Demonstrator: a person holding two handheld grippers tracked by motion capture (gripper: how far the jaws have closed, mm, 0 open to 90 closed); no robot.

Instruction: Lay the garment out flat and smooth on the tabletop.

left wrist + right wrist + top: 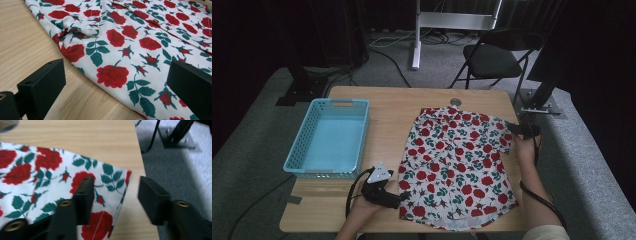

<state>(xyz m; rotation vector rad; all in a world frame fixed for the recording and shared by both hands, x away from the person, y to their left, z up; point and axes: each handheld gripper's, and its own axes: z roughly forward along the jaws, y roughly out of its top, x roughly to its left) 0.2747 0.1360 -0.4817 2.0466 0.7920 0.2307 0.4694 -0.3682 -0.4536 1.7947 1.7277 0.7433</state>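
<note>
- shirt [457, 165], white with red roses and green leaves, lies spread flat on the wooden surface [392, 107], right of centre; collar end toward the far edge, hem toward the person's edge.
- buttons [156, 21] visible along the shirt front in the left gripper view; a folded sleeve [82, 22] lies on top of the body fabric near the shirt's left side.
- left tongs [401, 197] rest at the shirt's near left corner, held low over the surface. jaws stand wide apart, released: one jaw over bare wood, the other over the fabric, the shirt's edge running between them. nothing pinched.
- right tongs [512, 131] sit at the shirt's right sleeve [110, 177], close to the right edge of the surface. jaws parted, released: one jaw above the sleeve cloth, the other beyond the cloth's edge, over the wood at the rim of the surface. pads do not press on the fabric.
- light blue basket [312, 145] stands on the left part of the surface, well apart from the shirt.
- black folding chair [492, 57] on the grey floor beyond the far edge.
- small round metal disc [455, 100] on the surface just past the collar.
</note>
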